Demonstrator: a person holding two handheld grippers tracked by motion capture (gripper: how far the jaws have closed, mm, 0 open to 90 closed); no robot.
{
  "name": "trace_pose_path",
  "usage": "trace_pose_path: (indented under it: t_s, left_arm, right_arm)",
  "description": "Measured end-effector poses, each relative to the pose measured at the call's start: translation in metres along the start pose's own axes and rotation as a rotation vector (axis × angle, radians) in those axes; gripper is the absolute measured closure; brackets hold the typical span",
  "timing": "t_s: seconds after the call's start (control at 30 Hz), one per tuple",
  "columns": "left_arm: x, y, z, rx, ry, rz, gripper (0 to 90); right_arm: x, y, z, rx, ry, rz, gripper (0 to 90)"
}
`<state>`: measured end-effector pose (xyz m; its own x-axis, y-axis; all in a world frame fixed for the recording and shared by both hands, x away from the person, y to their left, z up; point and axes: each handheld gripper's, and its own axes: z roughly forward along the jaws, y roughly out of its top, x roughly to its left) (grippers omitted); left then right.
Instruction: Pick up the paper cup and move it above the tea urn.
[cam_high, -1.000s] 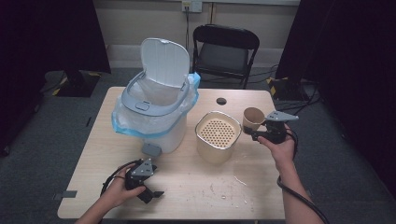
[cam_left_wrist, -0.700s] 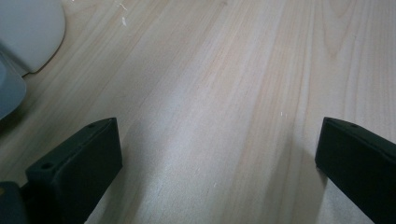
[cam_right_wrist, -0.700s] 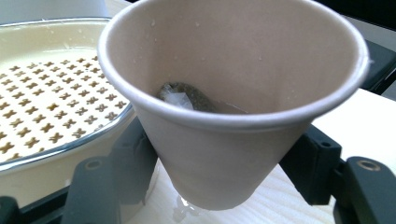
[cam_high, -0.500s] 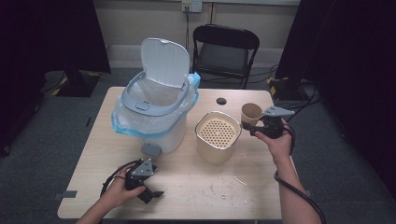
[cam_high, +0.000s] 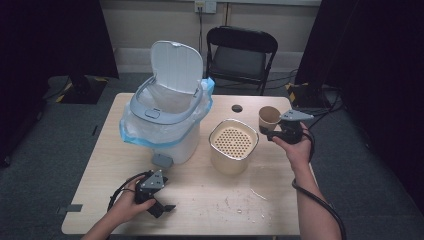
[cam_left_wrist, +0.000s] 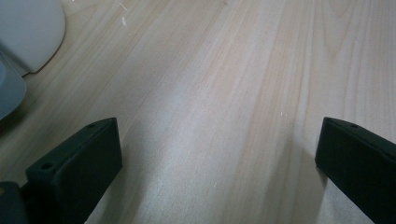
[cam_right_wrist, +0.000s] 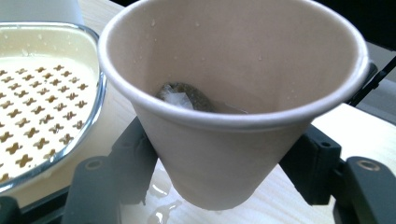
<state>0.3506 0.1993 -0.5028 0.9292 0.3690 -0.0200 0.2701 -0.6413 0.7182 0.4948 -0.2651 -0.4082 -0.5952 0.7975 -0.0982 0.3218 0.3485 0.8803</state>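
Gripping: my right claw (cam_right_wrist: 219, 186) clamps the paper cup (cam_right_wrist: 233, 93) low on its wall, right of the strainer (cam_right_wrist: 42, 93).
Feel: light, crushable, wet; teabag (cam_right_wrist: 184, 97) inside.
Left claw (cam_left_wrist: 215, 158): wide, nothing held.

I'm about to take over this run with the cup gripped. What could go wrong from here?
1. The paper cup is held only by its tapered lower part in the right gripper; it may slip or crush.
2. A wet tea bag lies inside, with droplets on the wall; tilting too early could drip on the table, which is already wet under the cup.
3. The strainer tub stands close beside; a swing could knock it.
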Motion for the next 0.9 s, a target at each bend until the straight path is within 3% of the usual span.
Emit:
trace_pose_path:
  t_s: [0.3, 0.47, 0.6, 0.73, 0.9]
  left_arm:
    - [0.000, 0.000, 0.000, 0.000, 0.000, 0.000, 0.0]
    - [0.000, 0.000, 0.000, 0.000, 0.000, -0.001, 0.0]
    - [0.000, 0.000, 0.000, 0.000, 0.000, -0.001, 0.0]
    - [0.000, 0.000, 0.000, 0.000, 0.000, 0.000, 0.0]
    - [0.000, 0.000, 0.000, 0.000, 0.000, 0.000, 0.0]
  right_arm:
    - [0.001, 0.014, -0.002, -0.010, -0.019, -0.051, 33.9]
    - [0.006, 0.022, -0.003, -0.014, -0.051, -0.113, 33.9]
    - [0.009, 0.029, -0.003, -0.039, -0.074, -0.132, 34.0]
    - [0.012, 0.035, 0.001, -0.058, -0.080, -0.165, 34.0]
    - [0.015, 0.037, 0.011, -0.076, -0.088, -0.173, 34.0]
